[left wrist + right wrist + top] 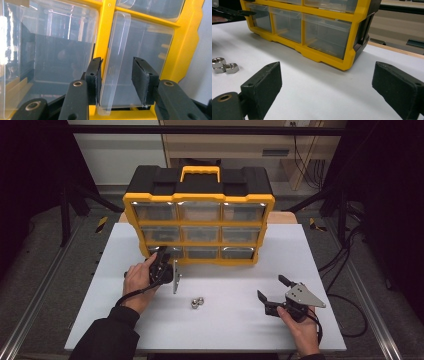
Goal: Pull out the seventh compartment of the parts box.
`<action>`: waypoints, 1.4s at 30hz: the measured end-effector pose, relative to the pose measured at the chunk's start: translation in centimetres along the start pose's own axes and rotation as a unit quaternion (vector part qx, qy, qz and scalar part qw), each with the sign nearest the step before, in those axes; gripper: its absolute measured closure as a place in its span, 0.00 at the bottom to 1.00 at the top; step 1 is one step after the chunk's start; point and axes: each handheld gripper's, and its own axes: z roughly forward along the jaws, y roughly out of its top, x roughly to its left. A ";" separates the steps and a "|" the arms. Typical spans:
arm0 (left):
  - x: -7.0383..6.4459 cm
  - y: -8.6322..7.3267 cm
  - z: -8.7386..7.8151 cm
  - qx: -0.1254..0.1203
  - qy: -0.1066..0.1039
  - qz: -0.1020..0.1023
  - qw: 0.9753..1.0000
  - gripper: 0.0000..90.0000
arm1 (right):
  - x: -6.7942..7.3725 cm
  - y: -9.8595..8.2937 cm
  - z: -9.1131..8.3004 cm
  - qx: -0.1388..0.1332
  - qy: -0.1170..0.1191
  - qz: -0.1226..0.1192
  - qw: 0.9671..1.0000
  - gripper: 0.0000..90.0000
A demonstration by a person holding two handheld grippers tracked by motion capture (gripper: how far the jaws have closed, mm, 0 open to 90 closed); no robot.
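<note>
The left gripper [116,80] stands partly spread around a clear drawer handle [115,62], one pad touching it, while the right gripper [325,87] gapes wide over the table [312,82] near two nuts [224,65].

A white tabletop [300,250] stands on a grey, carpet-like floor [55,265], with a strip of bare wood [286,217] showing at its far edge. Metal rails [30,305] run along both sides of the table. Beyond it stand a pale wall panel [117,152] and a light wooden cabinet [225,145]. Black cables [345,255] trail over the floor on the right. Both outer edges of the room lie in darkness.
</note>
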 end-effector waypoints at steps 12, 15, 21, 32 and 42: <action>-0.2 0.0 0.3 0.003 0.002 0.011 1.000 0.68 | 0.0 0.0 0.0 0.003 0.000 0.001 1.000 0.10; -0.3 0.1 0.3 0.005 0.000 0.010 1.000 0.68 | 0.0 0.0 0.0 0.003 -0.001 0.002 1.000 0.10; -0.3 0.0 0.3 0.008 0.004 0.008 1.000 0.68 | 0.0 -0.1 0.1 0.003 0.000 0.001 1.000 0.10; -0.4 0.0 0.5 0.008 0.006 0.009 1.000 0.68 | 0.0 -0.1 0.1 0.003 0.001 0.000 1.000 0.10; -0.5 0.1 0.5 0.010 0.013 0.012 1.000 0.73 | 0.0 -0.1 0.1 0.004 0.000 0.001 1.000 0.10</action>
